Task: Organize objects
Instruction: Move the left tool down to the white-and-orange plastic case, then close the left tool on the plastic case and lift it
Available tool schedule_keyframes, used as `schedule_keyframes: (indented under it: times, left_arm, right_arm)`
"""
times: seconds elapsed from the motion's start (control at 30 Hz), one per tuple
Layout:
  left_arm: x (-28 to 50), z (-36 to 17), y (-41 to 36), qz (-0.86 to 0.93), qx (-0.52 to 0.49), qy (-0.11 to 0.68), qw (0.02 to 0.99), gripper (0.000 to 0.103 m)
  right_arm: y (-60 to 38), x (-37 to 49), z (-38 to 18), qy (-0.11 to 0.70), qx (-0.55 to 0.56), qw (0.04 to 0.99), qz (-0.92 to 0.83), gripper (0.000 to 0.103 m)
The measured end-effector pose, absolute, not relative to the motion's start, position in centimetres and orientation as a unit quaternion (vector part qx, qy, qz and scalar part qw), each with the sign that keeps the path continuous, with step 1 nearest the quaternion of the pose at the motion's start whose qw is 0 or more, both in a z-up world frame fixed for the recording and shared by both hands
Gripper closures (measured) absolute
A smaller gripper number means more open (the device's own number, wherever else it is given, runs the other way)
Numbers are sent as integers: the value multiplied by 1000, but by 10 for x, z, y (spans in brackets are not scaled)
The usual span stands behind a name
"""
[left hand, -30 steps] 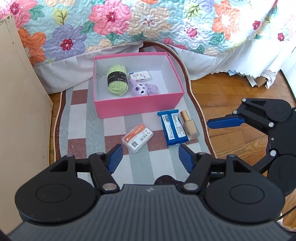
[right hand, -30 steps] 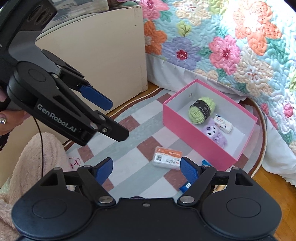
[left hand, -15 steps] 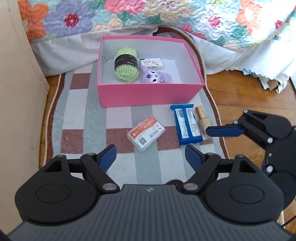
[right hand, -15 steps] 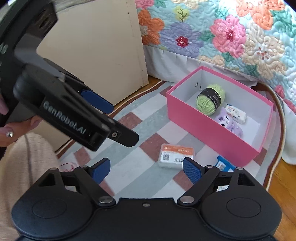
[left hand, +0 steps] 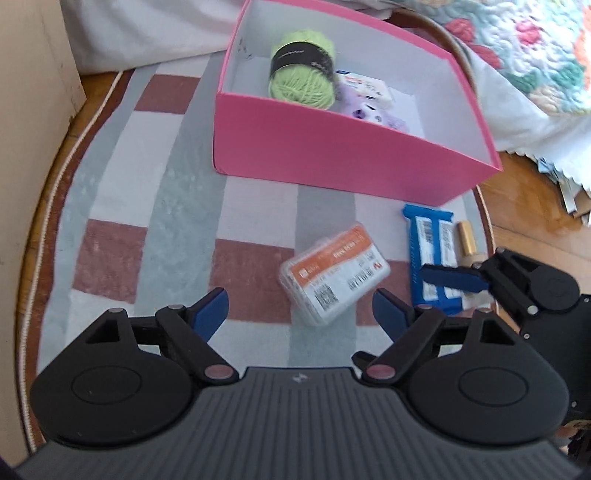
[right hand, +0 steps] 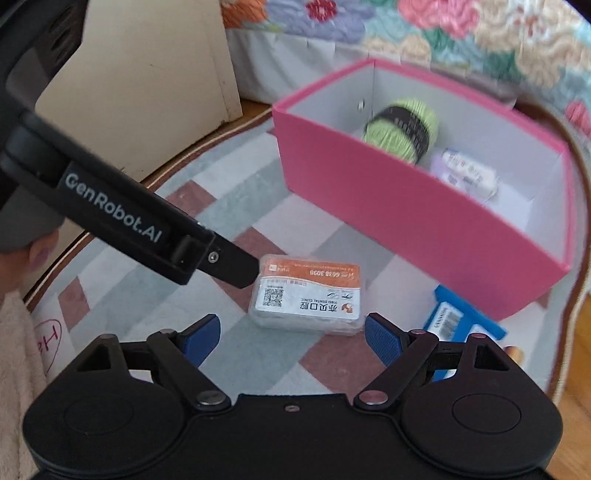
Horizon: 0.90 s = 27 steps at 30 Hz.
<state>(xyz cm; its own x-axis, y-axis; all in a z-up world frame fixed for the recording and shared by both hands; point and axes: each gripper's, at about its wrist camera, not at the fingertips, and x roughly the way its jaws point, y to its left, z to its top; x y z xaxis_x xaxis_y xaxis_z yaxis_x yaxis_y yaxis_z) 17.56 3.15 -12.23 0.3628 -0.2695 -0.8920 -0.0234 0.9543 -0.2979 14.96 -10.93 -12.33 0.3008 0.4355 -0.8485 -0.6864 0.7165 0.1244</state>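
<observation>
A pink box (left hand: 332, 155) stands on the checked rug (left hand: 155, 206). It holds green yarn (left hand: 301, 70), a small white packet (left hand: 367, 86) and a purple plush toy (left hand: 369, 112). A clear case with an orange label (left hand: 334, 275) lies on the rug just ahead of my open, empty left gripper (left hand: 301, 314). A blue packet (left hand: 432, 254) and a gold-capped bottle (left hand: 467, 242) lie to its right. My right gripper (right hand: 291, 338) is open and empty, close to the case (right hand: 308, 297), with the box (right hand: 417, 221) beyond. The right gripper's finger (left hand: 452, 277) hovers over the blue packet.
A cream board (right hand: 147, 81) stands at the left. The bed with a floral quilt (right hand: 424, 33) is behind the box. Wooden floor (left hand: 535, 206) lies right of the rug. The left gripper's arm (right hand: 122, 218) crosses the right wrist view. A pink fuzzy cloth (right hand: 18, 354) shows at lower left.
Both grippers have moved forward and down toward the case and box, which now look larger. Both stay open.
</observation>
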Motion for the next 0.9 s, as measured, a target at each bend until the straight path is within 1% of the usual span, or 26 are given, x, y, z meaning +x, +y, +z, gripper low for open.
schedule_keyframes:
  times: [0.1, 0.27, 0.33, 0.37, 0.4, 0.47, 0.67, 0.9]
  left_arm:
    - [180, -136, 32, -73, -146, 557, 815, 20]
    - [184, -159, 37, -77, -192, 555, 806, 22]
    - [184, -166, 39, -81, -208, 553, 803, 25]
    - [184, -169, 39, -84, -212, 550, 804, 29]
    - [185, -172, 39, -84, -215, 550, 802, 38]
    - [189, -179, 36, -86, -223, 554, 798, 51]
    - [190, -183, 30, -91, -227, 540, 806, 52]
    - [190, -184, 33, -90, -236, 535, 806, 52]
  right_arm:
    - [-108, 156, -138, 481, -130, 791, 355, 14]
    - [-112, 162, -152, 457, -112, 811, 346, 14]
    - [-111, 162, -157, 452, -110, 812, 353, 14]
    - [-110, 162, -159, 452, -114, 807, 363, 14]
    - [-109, 162, -161, 449, -121, 805, 367, 14]
    - [-107, 163, -164, 446, -127, 805, 370, 14]
    - [-107, 166, -174, 451, -99, 807, 367, 10]
    - [-101, 158, -190, 436, -107, 822, 350, 7]
